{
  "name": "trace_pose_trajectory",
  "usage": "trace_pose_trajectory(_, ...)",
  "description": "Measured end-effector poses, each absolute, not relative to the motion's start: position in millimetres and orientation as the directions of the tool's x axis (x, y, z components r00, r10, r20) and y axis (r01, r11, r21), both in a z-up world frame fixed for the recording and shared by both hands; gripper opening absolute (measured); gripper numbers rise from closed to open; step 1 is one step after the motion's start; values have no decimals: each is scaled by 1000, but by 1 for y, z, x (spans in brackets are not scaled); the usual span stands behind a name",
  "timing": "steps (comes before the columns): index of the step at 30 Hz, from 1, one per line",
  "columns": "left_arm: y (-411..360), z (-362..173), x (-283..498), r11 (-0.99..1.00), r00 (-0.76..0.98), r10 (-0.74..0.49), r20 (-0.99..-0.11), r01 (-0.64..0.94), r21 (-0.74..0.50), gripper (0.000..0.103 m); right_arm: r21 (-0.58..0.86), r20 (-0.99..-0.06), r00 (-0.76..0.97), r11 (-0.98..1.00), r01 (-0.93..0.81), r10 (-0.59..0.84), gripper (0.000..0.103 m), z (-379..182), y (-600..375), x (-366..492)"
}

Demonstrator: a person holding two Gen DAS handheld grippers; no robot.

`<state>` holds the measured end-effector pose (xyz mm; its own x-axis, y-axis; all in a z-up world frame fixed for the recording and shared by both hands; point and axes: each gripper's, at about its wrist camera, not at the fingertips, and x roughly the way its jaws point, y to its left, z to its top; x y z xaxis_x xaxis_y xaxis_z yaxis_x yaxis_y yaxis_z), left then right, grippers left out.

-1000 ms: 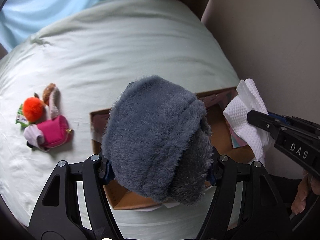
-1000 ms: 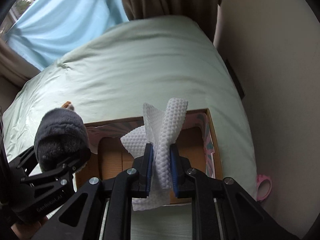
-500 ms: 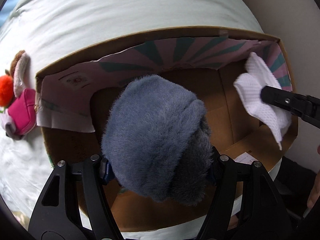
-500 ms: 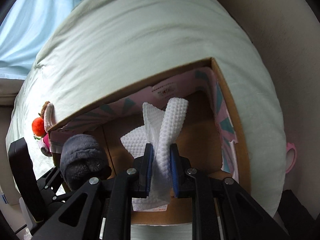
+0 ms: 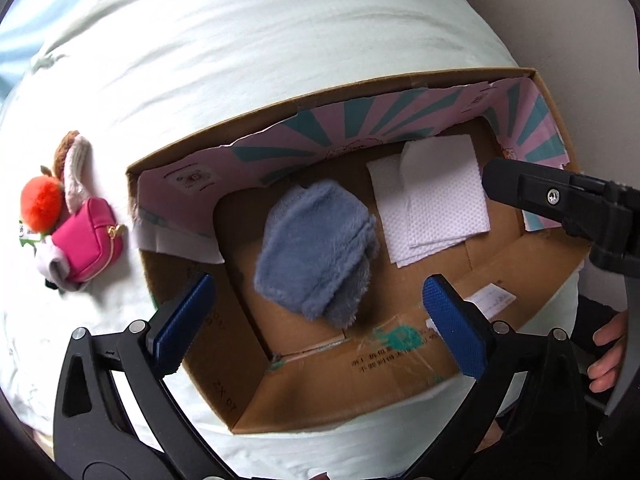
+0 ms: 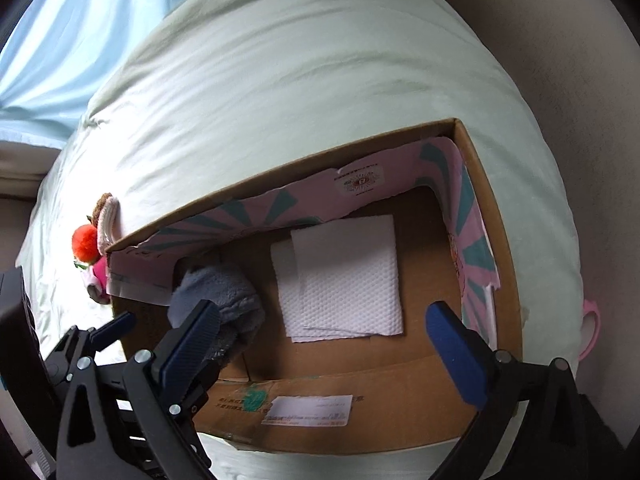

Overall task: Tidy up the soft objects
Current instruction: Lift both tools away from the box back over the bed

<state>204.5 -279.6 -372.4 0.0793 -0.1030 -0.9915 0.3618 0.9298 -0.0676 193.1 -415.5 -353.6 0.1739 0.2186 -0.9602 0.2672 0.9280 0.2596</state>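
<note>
An open cardboard box (image 5: 248, 360) (image 6: 492, 208) sits on the pale green bed. A grey fluffy cloth (image 5: 316, 248) (image 6: 216, 284) lies on the box floor at its left. A white textured paper towel (image 5: 432, 208) (image 6: 340, 280) lies flat beside it at the right. My left gripper (image 5: 320, 320) is open and empty above the grey cloth. My right gripper (image 6: 324, 348) is open and empty above the towel; it also shows in the left wrist view (image 5: 560, 204) at the right.
A small heap of soft things lies on the bed left of the box: a pink pouch (image 5: 88, 248), an orange pompom (image 5: 42, 204) (image 6: 85, 244) and a pale knitted piece (image 5: 76, 172). A pink object (image 6: 590, 332) sits by the bed's right edge beside the wall.
Both grippers have opened. The grey cloth dropped from the left gripper and the towel from the right onto the box floor, and both grippers have lifted slightly.
</note>
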Motion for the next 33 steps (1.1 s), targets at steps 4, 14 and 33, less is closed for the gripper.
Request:
trace_pose_trajectory(4, -277, -363, 194, 927, 113, -106, -988, 371, -57, 103, 246, -961, 186, 935, 255, 203, 103, -345, -423, 183)
trace_pose_trajectory(14, -257, -304, 177, 932, 205, -171, -964, 350, -91, 103, 205, -951, 270, 959, 196, 149, 103, -286, -408, 164)
trace_pose_trajectory(33, -136, -159, 103, 986, 499, -146, -854, 143, -85, 103, 134, -848, 519, 991, 9, 110, 103, -143, -346, 99)
